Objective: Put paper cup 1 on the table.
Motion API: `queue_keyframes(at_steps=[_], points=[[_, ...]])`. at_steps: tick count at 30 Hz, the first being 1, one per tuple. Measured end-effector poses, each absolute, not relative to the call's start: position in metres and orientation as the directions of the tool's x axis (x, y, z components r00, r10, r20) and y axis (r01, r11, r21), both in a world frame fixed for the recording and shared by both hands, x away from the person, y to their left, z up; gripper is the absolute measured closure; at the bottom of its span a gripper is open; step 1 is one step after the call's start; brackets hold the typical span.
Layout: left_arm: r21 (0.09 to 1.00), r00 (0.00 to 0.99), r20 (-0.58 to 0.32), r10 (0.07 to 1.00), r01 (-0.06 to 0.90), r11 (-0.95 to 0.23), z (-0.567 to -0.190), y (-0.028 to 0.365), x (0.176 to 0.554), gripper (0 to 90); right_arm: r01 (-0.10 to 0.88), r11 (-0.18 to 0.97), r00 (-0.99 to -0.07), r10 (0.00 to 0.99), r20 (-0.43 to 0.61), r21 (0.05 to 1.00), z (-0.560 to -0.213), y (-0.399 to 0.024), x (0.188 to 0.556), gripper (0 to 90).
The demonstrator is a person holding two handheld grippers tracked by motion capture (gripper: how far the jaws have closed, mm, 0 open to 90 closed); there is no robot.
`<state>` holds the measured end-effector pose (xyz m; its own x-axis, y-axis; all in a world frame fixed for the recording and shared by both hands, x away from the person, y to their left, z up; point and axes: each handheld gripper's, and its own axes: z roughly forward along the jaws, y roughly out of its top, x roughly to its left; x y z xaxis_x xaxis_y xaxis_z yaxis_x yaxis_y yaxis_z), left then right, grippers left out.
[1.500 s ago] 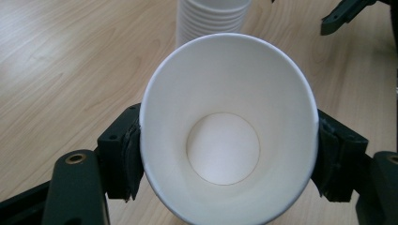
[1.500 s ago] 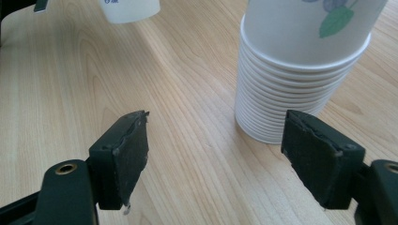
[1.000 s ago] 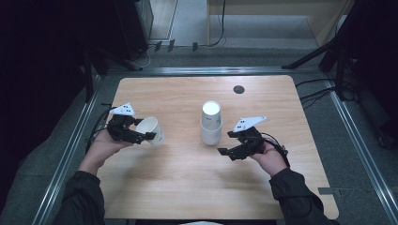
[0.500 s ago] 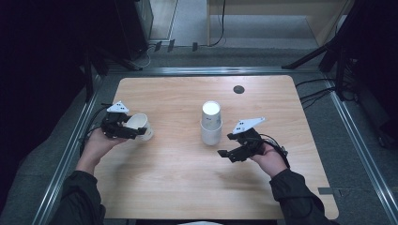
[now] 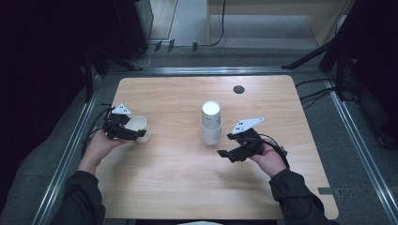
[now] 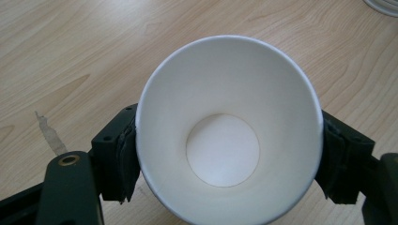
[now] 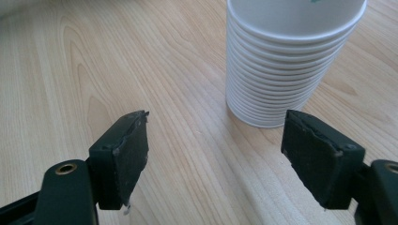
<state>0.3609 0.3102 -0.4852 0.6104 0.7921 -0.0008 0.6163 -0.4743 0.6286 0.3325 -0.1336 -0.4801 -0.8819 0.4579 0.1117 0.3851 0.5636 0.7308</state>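
Item: left gripper [image 5: 136,136], in the person's left hand [image 5: 101,145], well to the left of the cup stack. Its jaws have just been opening, and in the left gripper view the two pads are sitting against opposite sides of the paper cup [image 6: 227,129] with no visible gap; whether they are still pressing cannot be told. A grey three-cornered plate with small dark marks is riding on top; the marks are too small to read.

Item: paper cup, single, white, plain inside, no print visible. It is lying between the left jaws, mouth turned toward the gripper camera, over the table [image 5: 178,187] and well left of the cup stack.

Item: cup stack [image 5: 210,123], white paper cups nested upside down, standing upright near the table's middle. A small green mark is showing on the upper wall in the right gripper view; it is cut off and cannot be read.

Item: right gripper [image 5: 225,153], in the person's right hand [image 5: 270,157], just right of and nearer the person than the cup stack. Its jaws are standing wide apart with nothing between them, pointing toward the stack's base.
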Motion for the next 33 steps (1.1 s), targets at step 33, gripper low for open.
queue_keyframes(at_steps=[33], points=[[0.619, 0.613, -0.099, 0.784, 0.655, -0.434, -0.4827, 0.3107, 0.3597, 11.6, 0.371, 0.565, -0.885, 0.456, 0.095, 0.737, -0.4776, -0.1372, 0.3339, 23.6]])
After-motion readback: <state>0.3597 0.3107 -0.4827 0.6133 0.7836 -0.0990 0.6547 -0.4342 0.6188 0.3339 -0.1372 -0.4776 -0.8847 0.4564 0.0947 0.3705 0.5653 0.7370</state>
